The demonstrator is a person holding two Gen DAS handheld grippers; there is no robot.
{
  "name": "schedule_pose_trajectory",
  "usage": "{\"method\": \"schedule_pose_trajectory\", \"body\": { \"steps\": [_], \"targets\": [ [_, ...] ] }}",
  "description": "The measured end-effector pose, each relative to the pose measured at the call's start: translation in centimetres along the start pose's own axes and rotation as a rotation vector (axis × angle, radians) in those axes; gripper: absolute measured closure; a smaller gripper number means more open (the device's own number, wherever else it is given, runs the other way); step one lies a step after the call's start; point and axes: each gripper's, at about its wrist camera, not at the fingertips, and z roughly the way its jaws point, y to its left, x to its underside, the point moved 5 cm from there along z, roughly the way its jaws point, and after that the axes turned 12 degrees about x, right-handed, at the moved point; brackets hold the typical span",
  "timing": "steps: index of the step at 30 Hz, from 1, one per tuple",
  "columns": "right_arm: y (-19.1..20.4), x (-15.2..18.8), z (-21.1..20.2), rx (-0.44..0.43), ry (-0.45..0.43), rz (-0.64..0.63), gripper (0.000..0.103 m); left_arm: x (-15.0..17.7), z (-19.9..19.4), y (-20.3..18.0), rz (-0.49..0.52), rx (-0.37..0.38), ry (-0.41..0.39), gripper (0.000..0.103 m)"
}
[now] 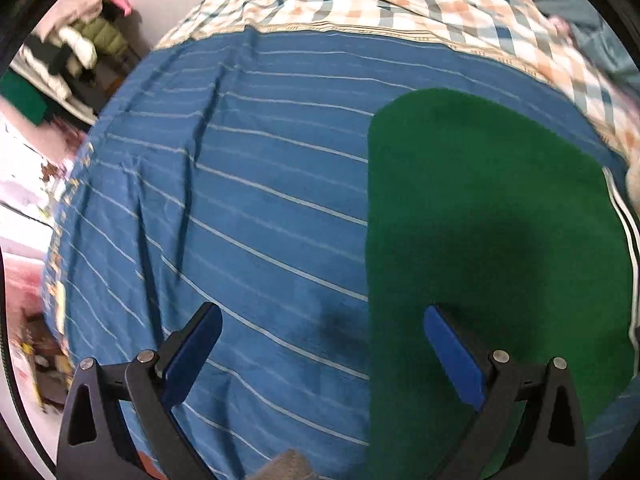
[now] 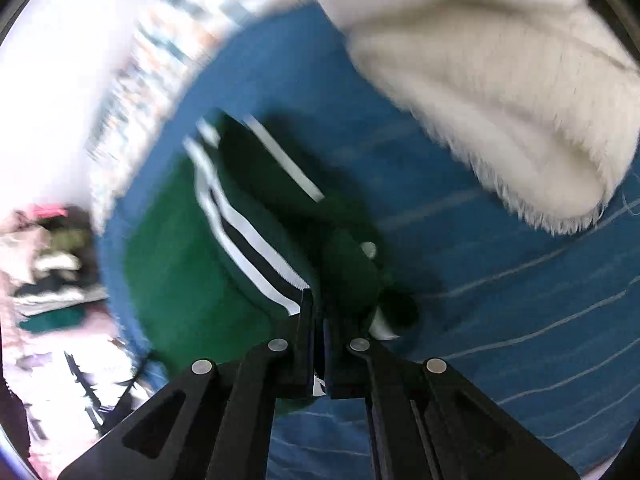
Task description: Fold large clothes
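Two grippers here, and we've only got one doing real work. Closest to us in the right wrist view, the right gripper [image 2: 318, 344] has its jaws pinched together on the striped edge of the green garment [image 2: 176, 248], with the white-and-black trim [image 2: 248, 248] running away toward 11 o'clock from the pinch. That looks like a decent bite, but it's a thin hem, so we'd keep the squeeze firm and pull low across the bed rather than yanking up, or it may slide out.

In the left wrist view the left gripper [image 1: 322, 344] has its jaws spread wide with nothing in them. The right-hand blue pad sits over the green cloth, the other over the blue striped sheet [image 1: 240, 184], so the garment's straight side edge runs between them toward 12 o'clock.

Our guess at the step: carrying the trim edge over to make a fold. For a tidy result we'd drop the free gripper onto that side edge and pin it, so the body stays flat while the other side comes across.

Further out at 2 o'clock from the right gripper sits a fluffy white thing [image 2: 500, 112], and we'd steer clear of dragging into it. Beyond the sheet, a checked blanket [image 1: 400, 4] lies bunched at 12 o'clock.
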Motion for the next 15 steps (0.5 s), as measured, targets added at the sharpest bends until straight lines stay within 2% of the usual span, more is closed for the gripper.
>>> {"method": "schedule_pose_trajectory", "body": {
  "steps": [3,7,10,11,12,13,14,15],
  "targets": [
    [0.6,0.3,3.0,0.04,0.061,-0.009,0.1,0.1,0.4,0.2,-0.006,-0.017,0.012,0.0],
    [3.4,-0.1,1.8,0.104,0.04,-0.134,0.097,0.0,0.5,1.0,-0.031,-0.015,0.013,0.0],
    [4.9,-0.5,0.3,0.114,0.024,-0.18,0.081,0.0,0.6,1.3,-0.046,-0.01,0.015,0.0],
    [5.2,-0.9,-0.4,0.108,0.0,-0.19,0.069,0.0,0.5,1.4,-0.047,-0.009,0.015,0.0],
    [5.2,-1.6,-1.1,0.106,-0.018,-0.198,0.061,0.1,0.4,1.3,-0.044,-0.008,0.015,0.0],
    [6.0,-2.3,-2.1,0.095,-0.057,-0.217,0.046,0.0,0.2,1.3,-0.043,-0.004,0.015,0.0],
    [6.6,-2.8,-2.6,0.081,-0.082,-0.226,0.035,-0.1,0.0,1.2,-0.043,0.0,0.014,0.0],
    [7.6,-3.6,-3.4,0.049,-0.128,-0.242,0.033,-0.2,-0.2,1.1,-0.042,0.003,0.012,0.0]
  ]
}}
